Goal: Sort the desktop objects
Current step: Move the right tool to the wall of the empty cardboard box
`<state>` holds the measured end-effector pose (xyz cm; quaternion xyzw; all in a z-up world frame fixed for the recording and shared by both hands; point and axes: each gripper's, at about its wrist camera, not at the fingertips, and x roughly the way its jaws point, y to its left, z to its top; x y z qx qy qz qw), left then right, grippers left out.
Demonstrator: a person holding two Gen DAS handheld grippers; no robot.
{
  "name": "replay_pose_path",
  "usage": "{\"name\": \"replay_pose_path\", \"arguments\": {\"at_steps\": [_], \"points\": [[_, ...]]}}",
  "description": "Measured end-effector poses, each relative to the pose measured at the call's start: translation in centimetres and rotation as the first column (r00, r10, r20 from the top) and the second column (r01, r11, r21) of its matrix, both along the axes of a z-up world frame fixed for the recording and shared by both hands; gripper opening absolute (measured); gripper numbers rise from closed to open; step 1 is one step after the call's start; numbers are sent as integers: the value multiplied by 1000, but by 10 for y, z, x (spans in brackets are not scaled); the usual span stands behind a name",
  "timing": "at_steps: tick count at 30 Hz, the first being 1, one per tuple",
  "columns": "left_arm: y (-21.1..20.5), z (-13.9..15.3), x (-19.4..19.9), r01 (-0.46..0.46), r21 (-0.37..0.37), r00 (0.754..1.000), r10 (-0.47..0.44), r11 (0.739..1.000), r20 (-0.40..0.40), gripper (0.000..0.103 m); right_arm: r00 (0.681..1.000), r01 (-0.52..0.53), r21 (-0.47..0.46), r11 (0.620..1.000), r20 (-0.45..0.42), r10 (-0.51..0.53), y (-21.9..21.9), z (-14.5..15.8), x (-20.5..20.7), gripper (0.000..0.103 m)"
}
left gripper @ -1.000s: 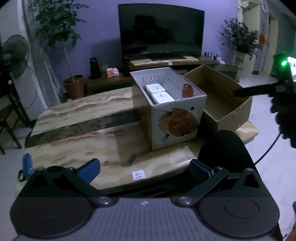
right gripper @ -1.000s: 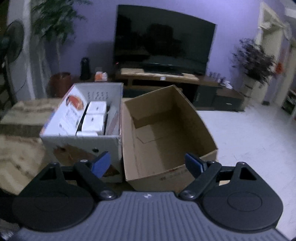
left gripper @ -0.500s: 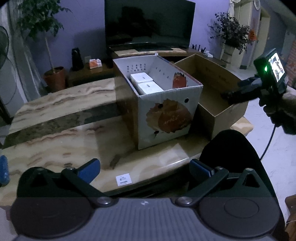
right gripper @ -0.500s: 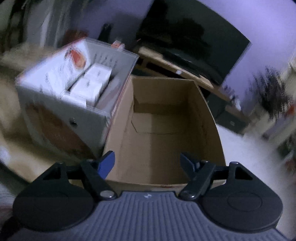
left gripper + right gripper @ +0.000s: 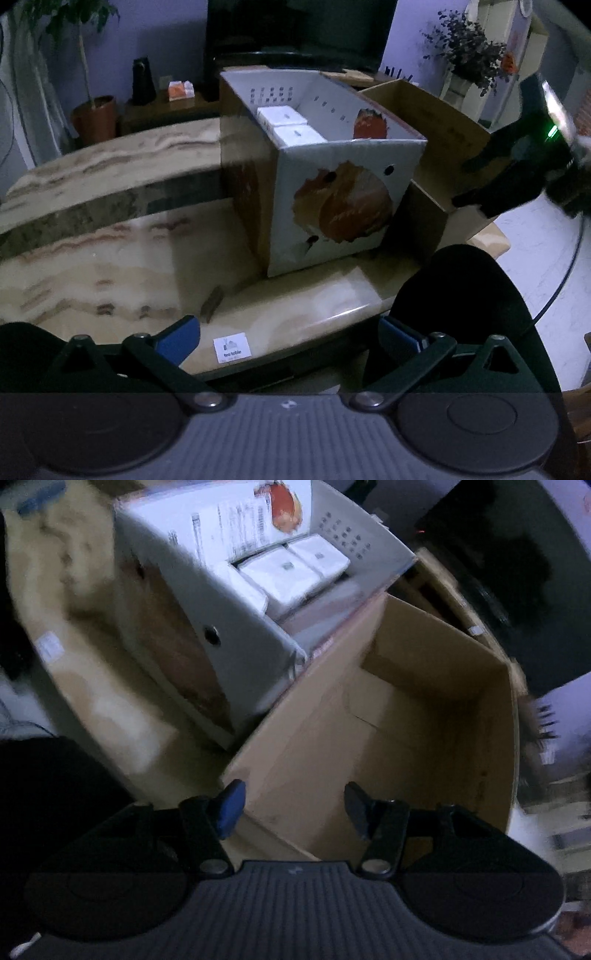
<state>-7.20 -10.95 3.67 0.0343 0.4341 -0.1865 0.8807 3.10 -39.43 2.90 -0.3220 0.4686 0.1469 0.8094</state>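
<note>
On the marble-patterned desk (image 5: 110, 258) stood two open boxes side by side, their walls touching: a white carton (image 5: 332, 199) printed with an orange fruit picture, and a plain brown cardboard box (image 5: 406, 716) on its right. Inside the white carton lay several small white packages (image 5: 291, 572), packed flat against one another near the far wall; the left wrist view caught two of them, the right wrist view three. The brown box showed only its bare floor and flaps. The left gripper (image 5: 291, 336) hung over the near edge of the desk with its blue-padded fingers (image 5: 177, 338) spread wide and nothing between them; a small white label (image 5: 232, 348) stuck to the desk showed in the gap, and a short brown scrap (image 5: 212, 303) lay just beyond it. The right gripper (image 5: 291, 806) tilted down over the near corner of the brown box, rolled so that the scene ran slantwise in its own view. Its fingers (image 5: 231, 806) were closing, still apart, with the rim of the brown box seen between them but not pressed by either pad. From the left wrist view the right gripper appeared as a dark blurred shape with a green light at the right side, above the brown box. Behind the desk stood a dark television (image 5: 295, 29) and a potted plant (image 5: 94, 114).
</note>
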Motion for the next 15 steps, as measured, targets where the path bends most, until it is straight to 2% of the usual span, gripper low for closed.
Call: {"name": "replay_pose_path", "arguments": {"at_steps": [2, 6, 9, 11, 15], "points": [[3, -4, 3, -8, -16, 1000, 8, 1000, -9, 102, 997, 71, 51, 996, 32, -73, -15, 14, 3, 72], [7, -14, 10, -24, -31, 999, 23, 999, -36, 102, 960, 279, 121, 953, 0, -281, -40, 14, 16, 73], [9, -20, 11, -24, -25, 999, 23, 999, -33, 102, 918, 390, 209, 897, -13, -396, -55, 10, 15, 73], [9, -24, 11, -23, -14, 999, 23, 1000, -29, 102, 878, 468, 263, 844, -30, -478, -63, 3, 9, 72], [8, -32, 13, -25, 0, 999, 25, 1000, -32, 102, 864, 488, 342, 803, -62, -499, -57, -5, 4, 72]]}}
